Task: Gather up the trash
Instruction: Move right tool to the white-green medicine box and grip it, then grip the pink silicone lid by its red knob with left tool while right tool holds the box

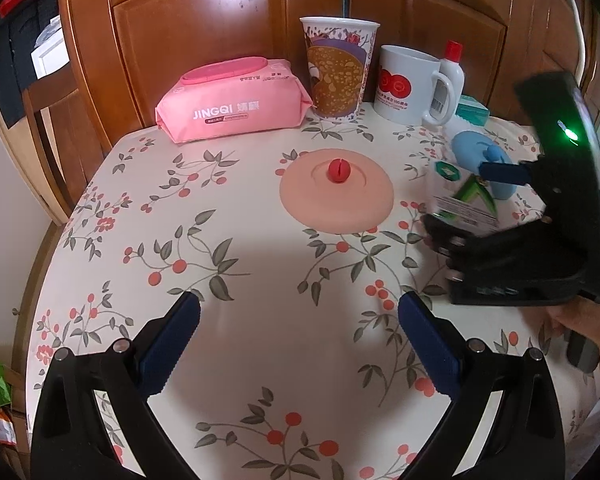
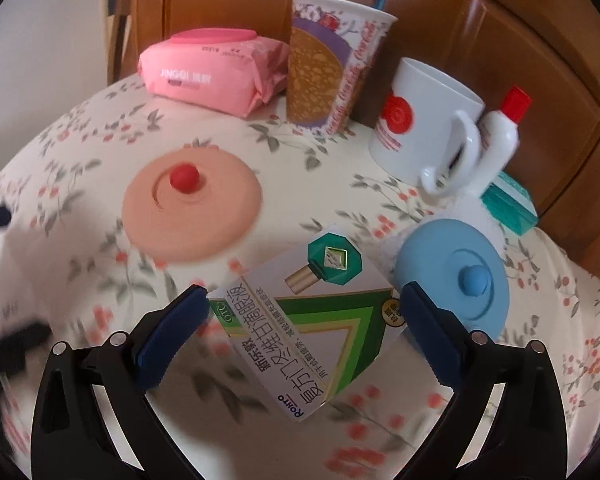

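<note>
- The right gripper has its blue-padded jaws set around a small white and green cardboard eye-drop box. The box fills the gap between the pads, turned on a diagonal with one corner at each pad. Blur hides whether the pads press it, but in the left wrist view the box sits in that gripper above the cloth, so I judge it held.
- The left gripper hangs with its jaws wide and nothing between them, over a bare patch of the floral-clothed counter.
- Handling, as a judgement: the box looks light and thin-walled, likely empty, so it should crush or twist under a hard squeeze. The glossy print may slip on a corner hold. A grip across two flat opposite faces near the middle would be steadier.
- Just ahead and right of the right gripper lies a blue round silicone cup lid. Ahead and left lies a peach round silicone lid with a red knob.
- Farther ahead stand a white mug with a red logo, a tall printed paper cup and a pink pack of wet wipes. A small white bottle with a red cap and a teal box are beside the mug.
- No bin shows in either view.
</note>
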